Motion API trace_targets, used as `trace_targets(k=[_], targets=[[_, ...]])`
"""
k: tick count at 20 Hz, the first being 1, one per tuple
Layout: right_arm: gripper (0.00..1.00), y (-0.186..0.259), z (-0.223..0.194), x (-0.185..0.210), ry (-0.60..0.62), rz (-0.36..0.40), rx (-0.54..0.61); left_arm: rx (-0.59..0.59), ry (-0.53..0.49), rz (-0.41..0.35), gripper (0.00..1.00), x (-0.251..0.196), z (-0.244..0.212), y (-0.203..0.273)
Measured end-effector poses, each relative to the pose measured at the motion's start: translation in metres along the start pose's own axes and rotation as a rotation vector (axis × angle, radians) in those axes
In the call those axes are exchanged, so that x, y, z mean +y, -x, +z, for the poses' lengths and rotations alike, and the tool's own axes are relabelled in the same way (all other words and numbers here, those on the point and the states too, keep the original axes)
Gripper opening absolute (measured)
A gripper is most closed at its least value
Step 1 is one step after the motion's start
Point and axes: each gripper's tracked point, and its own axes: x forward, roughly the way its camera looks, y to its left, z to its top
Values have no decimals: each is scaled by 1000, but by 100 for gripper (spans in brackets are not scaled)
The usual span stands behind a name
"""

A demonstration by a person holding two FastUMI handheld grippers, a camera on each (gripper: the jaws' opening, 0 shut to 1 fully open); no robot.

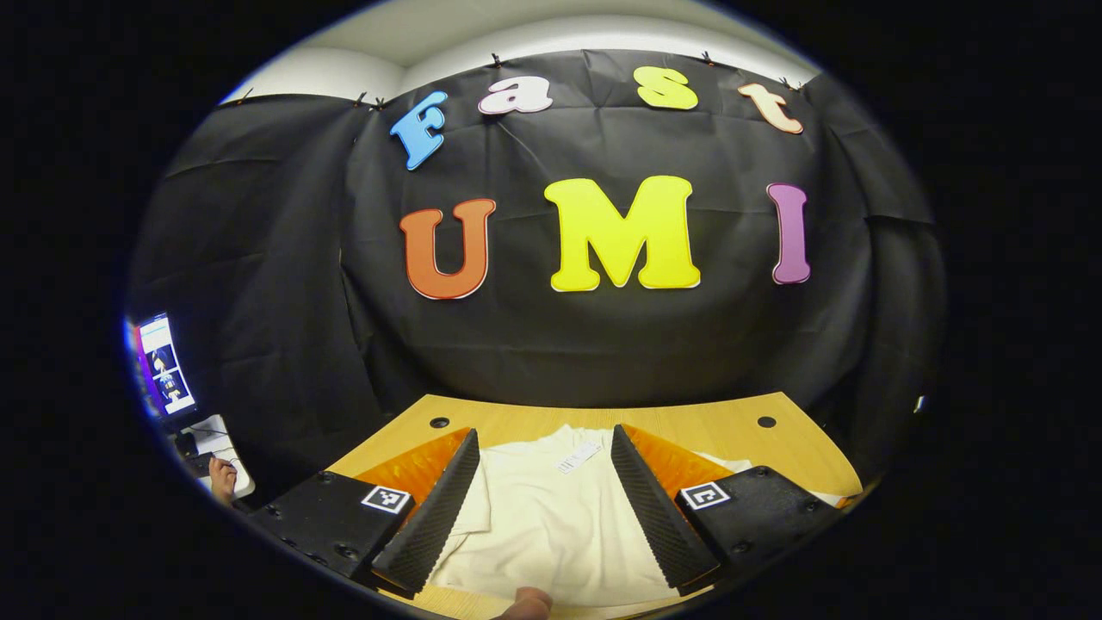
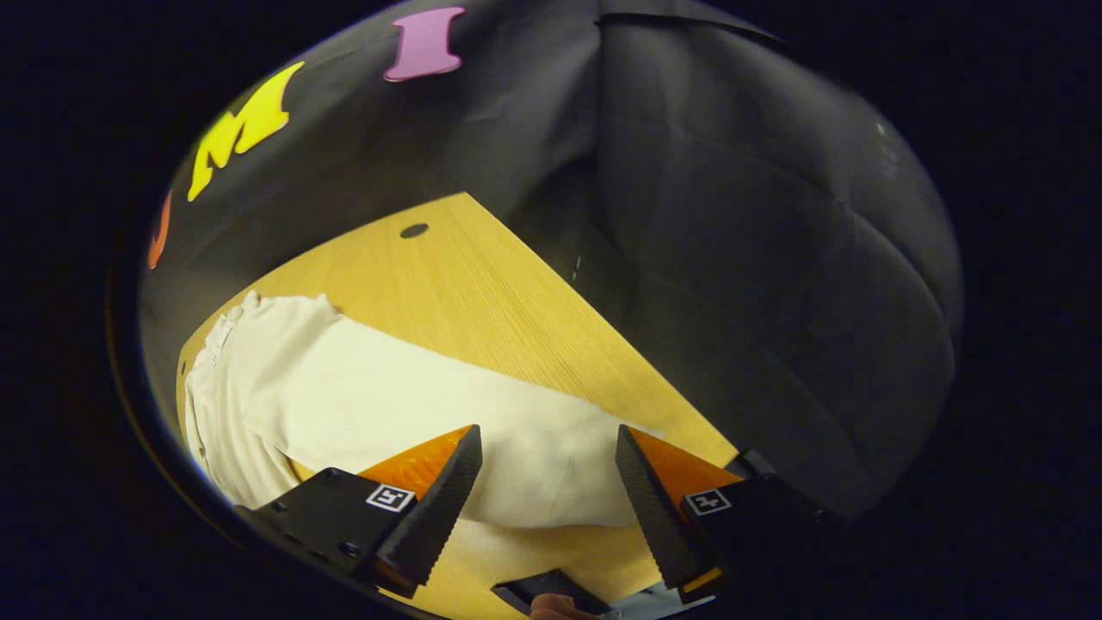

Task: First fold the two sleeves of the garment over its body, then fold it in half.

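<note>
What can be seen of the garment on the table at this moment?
The garment is cream-white, soft cloth, lying mostly flat on the wooden table. A small white tag sits near its collar end. One long sleeve stretches across the tabletop. Both grippers, left and right, hover open above it.

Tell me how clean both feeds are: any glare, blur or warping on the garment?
Left gripper view: garment sharp, evenly lit, no glare; table edge bows from fisheye. Right gripper view: tilted, sleeve bright but not blown out, table crisp.

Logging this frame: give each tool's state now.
Left tool: open, holding nothing, above the garment.
Right tool: open, holding nothing, over a sleeve.
</note>
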Motion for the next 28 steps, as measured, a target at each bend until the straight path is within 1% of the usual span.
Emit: trace_targets(k=[3,5,7,8,11,13,14,15,16,18,20,21,22,23,24,26,28], targets=[[96,-18,-21,-5,-118,-20,140,21,0,-9,98,2,2,-5],[95,-21,-20,-8,-149,-37,180,18,-3,-17,98,8,7,-8],[91,-24,-19,-7,-136,-62,211,6,-11,-25,98,11,8,-13],[93,-24,-19,-8,-125,-76,232,17,-20,-19,98,15,5,-16],[93,-28,-21,-7,-131,-112,301,44,-6,-26,98,22,-4,-20],[93,-29,-21,-8,-154,-129,358,58,-6,-18,98,31,-9,-24],[90,-30,-20,-8,-160,-135,388,60,-3,-15,98,34,-10,-25],[90,-30,-20,-9,-156,-140,416,62,0,-14,98,37,-11,-25],[93,-34,-21,-8,-163,-141,431,67,3,-11,98,41,-13,-26],[89,-31,-18,-8,-179,-146,460,83,8,-5,98,48,-19,-29],[86,-34,-15,-10,-189,-152,466,95,15,1,98,55,-23,-29],[78,-35,-14,-9,-193,-155,470,98,14,4,98,58,-24,-30],[65,-35,-12,-9,-193,-156,476,103,11,8,98,62,-26,-31],[60,-35,-13,-9,-185,-155,483,105,8,13,98,66,-26,-30],[52,-35,-14,-13,-176,-161,492,107,7,14,98,69,-27,-30],[28,-35,-14,-12,-166,-144,502,111,10,18,98,74,-30,-31],[30,-32,-14,-10,-183,-122,497,115,15,20,98,78,-32,-33]])
